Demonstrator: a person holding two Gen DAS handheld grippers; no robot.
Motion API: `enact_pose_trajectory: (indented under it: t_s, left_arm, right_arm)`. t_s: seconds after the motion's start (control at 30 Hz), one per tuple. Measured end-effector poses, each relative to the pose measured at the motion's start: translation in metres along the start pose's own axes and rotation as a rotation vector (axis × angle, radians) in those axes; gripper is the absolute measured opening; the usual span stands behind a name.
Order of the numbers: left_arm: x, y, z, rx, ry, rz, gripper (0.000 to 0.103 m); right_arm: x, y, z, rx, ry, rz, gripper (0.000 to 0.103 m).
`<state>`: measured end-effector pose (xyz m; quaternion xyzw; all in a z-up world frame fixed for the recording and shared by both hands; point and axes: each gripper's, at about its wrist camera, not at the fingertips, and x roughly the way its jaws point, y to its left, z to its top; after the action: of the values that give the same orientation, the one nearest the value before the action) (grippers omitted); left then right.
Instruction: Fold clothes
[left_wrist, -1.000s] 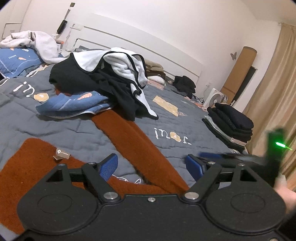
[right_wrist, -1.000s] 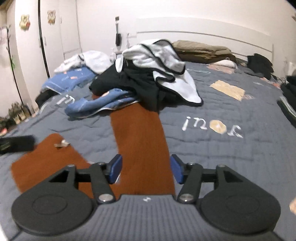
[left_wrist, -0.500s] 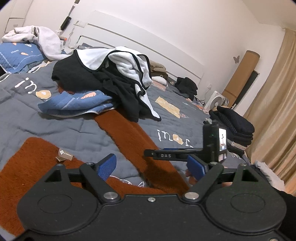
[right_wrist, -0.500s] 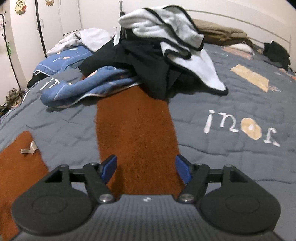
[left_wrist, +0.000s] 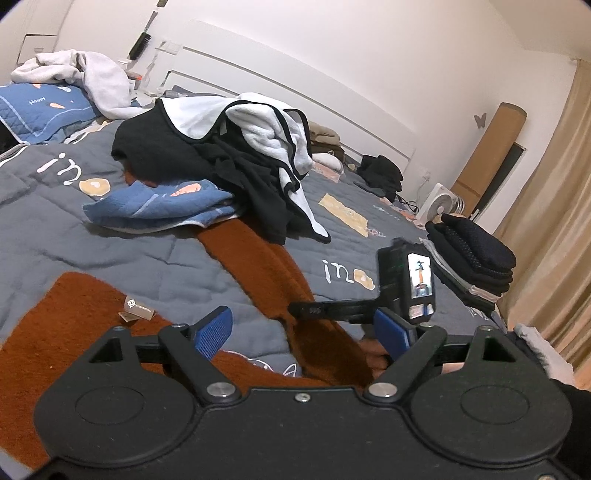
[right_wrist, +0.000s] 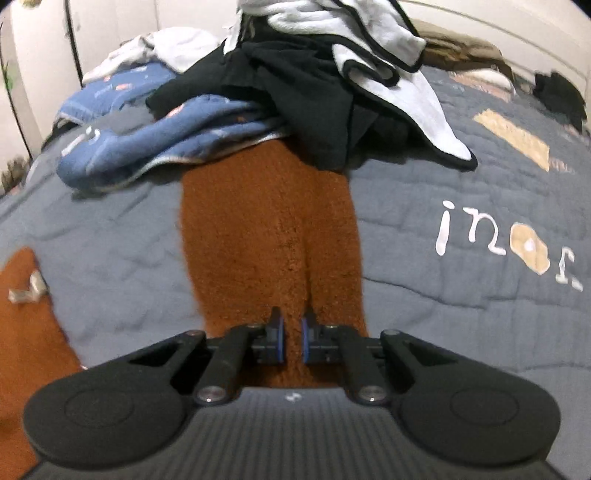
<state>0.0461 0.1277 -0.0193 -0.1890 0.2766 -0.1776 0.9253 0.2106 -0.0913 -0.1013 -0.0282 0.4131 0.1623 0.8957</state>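
The rust-brown fleecy garment lies spread flat on the grey quilted bedspread, one long strip of it running up toward a heap of black and white clothes that rests on a crumpled blue quilted cloth. The right gripper sits low on that strip; its jaws have just been closing and now pinch a raised ridge of the brown fleece between the blue pads. The left gripper hovers over the near part of the same garment with its jaws spread wide and nothing clamped between them. A small paper tag lies on the brown fabric to its left. A stack of folded dark clothes sits at the bed's far right edge.
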Motion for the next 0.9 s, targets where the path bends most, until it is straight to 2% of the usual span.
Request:
enact_pose_trajectory:
  t_s: [0.13,0.27,0.5,0.77,0.9]
  left_arm:
    - [-0.001,0.0,0.001,0.001,-0.006,0.003,0.083]
    - [-0.002,0.002,0.002,-0.006,-0.005,0.009,0.083]
    - [-0.004,0.0,0.002,0.005,-0.014,0.008,0.083]
    - [-0.004,0.0,0.002,0.014,-0.017,0.009,0.083]
    - [-0.006,-0.001,0.003,0.016,-0.02,0.006,0.083]
  right_arm:
    - [-0.024,-0.004,-0.001,0.056,-0.053,0.068,0.007]
    - [-0.044,0.01,-0.011,-0.05,-0.047,0.061,0.007]
    - [-0.082,0.01,-0.022,-0.056,-0.072,0.09,0.006]
    - [-0.119,0.008,-0.03,0.026,-0.079,0.21,0.005]
    - [-0.136,0.006,-0.04,0.049,-0.081,0.235,0.005]
